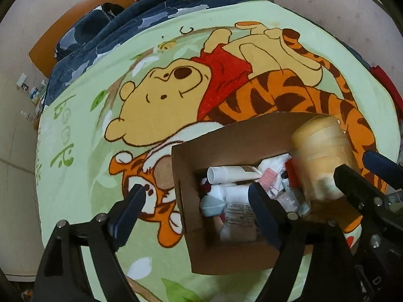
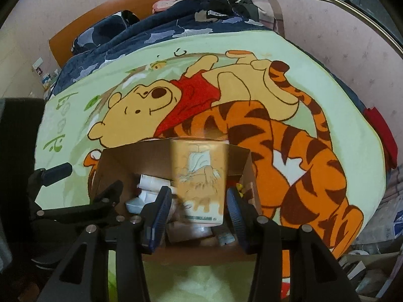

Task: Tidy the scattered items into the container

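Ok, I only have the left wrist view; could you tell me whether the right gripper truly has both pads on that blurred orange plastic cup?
Observer: Yes; the right gripper presses a pad on either side of the orange plastic cup near its base.
Operator: Is it inside the box's outline?
Observer: Yes; the right wall of the brown cardboard box shows beyond the cup.
Operator: Any markings?
Observer: A pale drawing on its side, and lettering on the cream base band.

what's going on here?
A person works two handheld grippers over a cardboard box on a cartoon blanket. The right gripper holds an orange cup above the box, which already contains tubes and small bottles. The left gripper is open and empty, straddling the box's wall.
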`<move>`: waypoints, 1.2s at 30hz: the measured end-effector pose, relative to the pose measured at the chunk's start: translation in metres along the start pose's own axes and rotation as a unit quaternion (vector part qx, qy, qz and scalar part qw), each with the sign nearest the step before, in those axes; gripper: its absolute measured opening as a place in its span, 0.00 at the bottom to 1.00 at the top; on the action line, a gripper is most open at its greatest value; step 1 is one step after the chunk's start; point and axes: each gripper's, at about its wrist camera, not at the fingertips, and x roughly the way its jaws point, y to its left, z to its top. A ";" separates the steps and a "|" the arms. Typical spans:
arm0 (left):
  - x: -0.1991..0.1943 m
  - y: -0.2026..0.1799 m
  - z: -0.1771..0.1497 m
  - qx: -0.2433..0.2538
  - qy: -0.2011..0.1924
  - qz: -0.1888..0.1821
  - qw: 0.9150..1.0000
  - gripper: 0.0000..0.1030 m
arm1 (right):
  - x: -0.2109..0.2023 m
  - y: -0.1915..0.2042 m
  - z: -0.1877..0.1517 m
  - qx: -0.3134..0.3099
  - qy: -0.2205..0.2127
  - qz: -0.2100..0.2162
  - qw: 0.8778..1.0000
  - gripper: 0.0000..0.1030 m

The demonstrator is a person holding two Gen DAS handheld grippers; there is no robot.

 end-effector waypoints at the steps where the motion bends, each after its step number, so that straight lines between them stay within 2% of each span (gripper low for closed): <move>1: 0.000 0.000 0.000 -0.001 0.000 0.000 1.000 0.82 | 0.000 0.001 0.000 -0.001 -0.001 -0.001 1.000 0.45; 22: -0.025 0.008 -0.001 -0.014 -0.021 -0.003 1.000 0.83 | -0.026 0.003 0.001 0.002 -0.020 -0.001 1.000 0.45; 36: -0.083 0.007 -0.032 -0.016 -0.052 -0.021 0.998 0.83 | -0.084 0.000 -0.027 0.014 -0.037 0.001 0.999 0.45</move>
